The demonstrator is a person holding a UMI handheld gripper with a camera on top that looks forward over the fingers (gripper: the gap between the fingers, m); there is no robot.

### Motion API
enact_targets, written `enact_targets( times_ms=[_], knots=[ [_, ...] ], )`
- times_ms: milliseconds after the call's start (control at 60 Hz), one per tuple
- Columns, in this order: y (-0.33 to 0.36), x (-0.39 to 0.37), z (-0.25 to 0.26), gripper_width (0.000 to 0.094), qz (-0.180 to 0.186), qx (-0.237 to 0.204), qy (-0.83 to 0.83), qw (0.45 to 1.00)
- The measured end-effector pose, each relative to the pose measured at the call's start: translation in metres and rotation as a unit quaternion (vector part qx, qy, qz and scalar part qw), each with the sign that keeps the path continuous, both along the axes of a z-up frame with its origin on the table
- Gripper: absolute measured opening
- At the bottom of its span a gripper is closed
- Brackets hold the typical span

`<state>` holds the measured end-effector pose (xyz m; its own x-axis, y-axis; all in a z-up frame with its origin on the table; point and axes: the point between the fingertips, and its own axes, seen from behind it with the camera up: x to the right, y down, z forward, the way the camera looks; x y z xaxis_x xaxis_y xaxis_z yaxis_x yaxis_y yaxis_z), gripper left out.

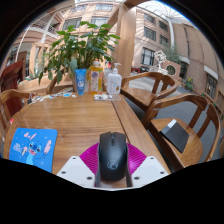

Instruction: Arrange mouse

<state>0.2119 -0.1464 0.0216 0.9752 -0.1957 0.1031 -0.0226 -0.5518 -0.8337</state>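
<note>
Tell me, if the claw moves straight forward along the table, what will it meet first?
With the mouse between its fingers, the claw faces bare table. The first obstacles are probably the bottles near the plant, though depth is unclear.

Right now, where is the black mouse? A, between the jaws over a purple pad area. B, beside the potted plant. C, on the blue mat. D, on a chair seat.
A: the black mouse sits between the fingers of the gripper, well to the right of the blue mat and far nearer than the potted plant.
</note>
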Motion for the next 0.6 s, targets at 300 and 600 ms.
enact_targets(
  times_ms=[300,600],
  knots=[
    [0.004,-0.078,0.207,0.0354,0.033,0.183,0.033,0.982],
    [0.007,-0.246,0.079,0.0352,0.151,0.053,0.072,0.984]
  ],
)
